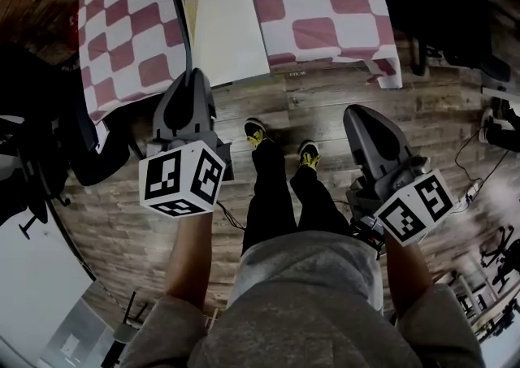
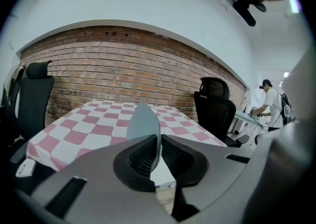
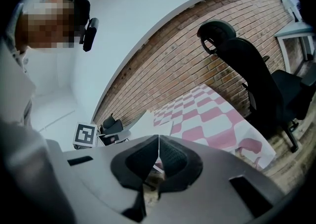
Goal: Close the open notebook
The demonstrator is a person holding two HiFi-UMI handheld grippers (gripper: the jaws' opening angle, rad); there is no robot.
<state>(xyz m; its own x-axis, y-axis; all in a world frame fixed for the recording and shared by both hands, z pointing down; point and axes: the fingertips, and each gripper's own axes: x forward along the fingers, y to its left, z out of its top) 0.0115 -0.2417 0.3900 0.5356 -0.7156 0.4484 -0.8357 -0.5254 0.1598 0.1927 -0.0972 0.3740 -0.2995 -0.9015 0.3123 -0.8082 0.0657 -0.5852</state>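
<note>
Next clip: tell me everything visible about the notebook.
The notebook lies near the front edge of the checked tablecloth, half open: its pale blank page lies flat, while its thin grey cover and a few cream leaves stand nearly upright at its left. The left tongs are shut on the cover's edge.

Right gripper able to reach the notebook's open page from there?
Probably yes: right gripper hangs shut over the floor, short of the table, nothing before the page; left gripper holds the cover upright.
</note>
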